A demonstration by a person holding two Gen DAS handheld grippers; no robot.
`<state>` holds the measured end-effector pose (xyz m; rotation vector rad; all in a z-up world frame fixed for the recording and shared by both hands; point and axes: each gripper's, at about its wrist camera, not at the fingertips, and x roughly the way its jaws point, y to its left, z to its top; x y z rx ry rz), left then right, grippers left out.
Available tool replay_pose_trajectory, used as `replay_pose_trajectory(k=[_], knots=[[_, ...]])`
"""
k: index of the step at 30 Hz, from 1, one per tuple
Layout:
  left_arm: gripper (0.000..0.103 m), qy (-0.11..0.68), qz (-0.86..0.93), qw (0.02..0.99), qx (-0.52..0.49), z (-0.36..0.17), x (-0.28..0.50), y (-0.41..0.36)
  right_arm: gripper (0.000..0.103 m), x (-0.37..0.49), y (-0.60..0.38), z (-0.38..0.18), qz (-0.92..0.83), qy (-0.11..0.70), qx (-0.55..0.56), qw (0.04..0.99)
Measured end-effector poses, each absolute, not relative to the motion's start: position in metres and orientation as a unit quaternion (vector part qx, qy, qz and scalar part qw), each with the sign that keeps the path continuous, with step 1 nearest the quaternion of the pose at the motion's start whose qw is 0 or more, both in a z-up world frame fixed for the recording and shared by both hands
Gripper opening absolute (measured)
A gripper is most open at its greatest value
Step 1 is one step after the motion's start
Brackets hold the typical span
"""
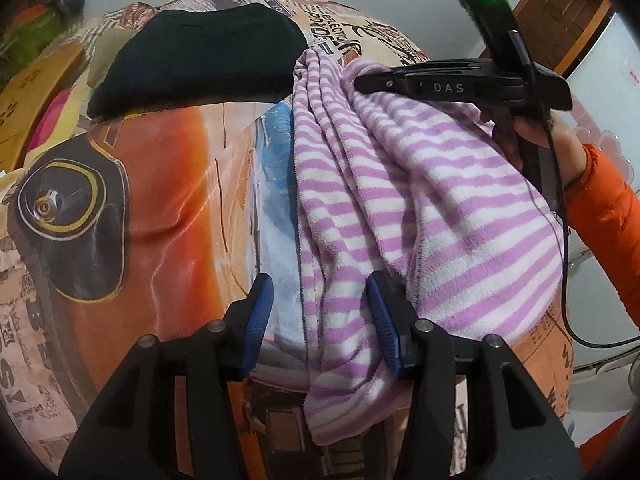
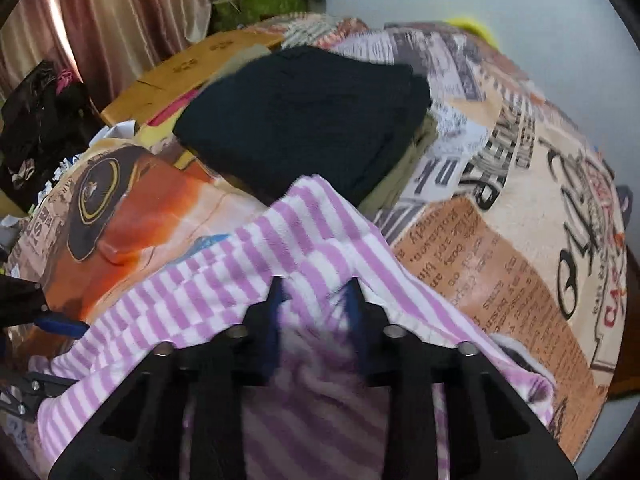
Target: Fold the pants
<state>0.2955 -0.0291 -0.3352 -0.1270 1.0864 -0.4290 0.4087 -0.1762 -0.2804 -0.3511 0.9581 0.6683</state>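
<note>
The striped pants (image 1: 400, 208) lie bunched on the bed (image 1: 168, 184), toward 3 o'clock in the left view, just short of the black folded pile (image 1: 200, 60) at 12. Right gripper (image 2: 316, 292) has its jaws clenched on a raised fold of the pants; left gripper (image 1: 320, 320) straddles the hem, jaws released. I'd clamp the left one first, then pull both apart evenly so the legs flatten before folding.

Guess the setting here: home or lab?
Likely a home bedroom: printed bedspread under the striped pants, folded dark clothes stacked on it, curtains and household clutter behind.
</note>
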Motion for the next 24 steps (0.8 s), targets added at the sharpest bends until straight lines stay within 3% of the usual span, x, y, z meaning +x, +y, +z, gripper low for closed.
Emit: replay_pose_trajectory(k=[4, 7, 10, 15, 19, 21, 24], knots=[[0.049, 0.509, -0.191, 0.837, -0.062, -0.337, 0.288, -0.027, 0.016, 0.405, -0.184, -0.273, 0.284, 0.417, -0.169, 0.847], [0.053, 0.508, -0.185, 0.839, -0.065, -0.338, 0.283, -0.021, 0.016, 0.417, -0.189, -0.275, 0.274, 0.437, -0.145, 0.844], [0.056, 0.515, -0.174, 0.837, -0.064, -0.333, 0.284, -0.016, 0.023, 0.415, -0.185, -0.271, 0.264, 0.433, -0.162, 0.847], [0.055, 0.505, -0.142, 0.85, -0.05, -0.309, 0.284, -0.002, 0.043, 0.399, -0.207, -0.232, 0.238, 0.394, -0.148, 0.875], [0.056, 0.471, -0.131, 0.872, -0.034, -0.277, 0.285, 0.002, 0.046, 0.377, -0.253, -0.194, 0.218, 0.37, -0.105, 0.897], [0.061, 0.452, -0.13, 0.882, -0.022, -0.26, 0.286, -0.002, 0.053, 0.366, -0.271, -0.184, 0.208, 0.366, -0.084, 0.903], [0.071, 0.428, -0.133, 0.894, -0.008, -0.243, 0.297, -0.016, 0.054, 0.339, -0.304, -0.173, 0.184, 0.357, -0.058, 0.914]])
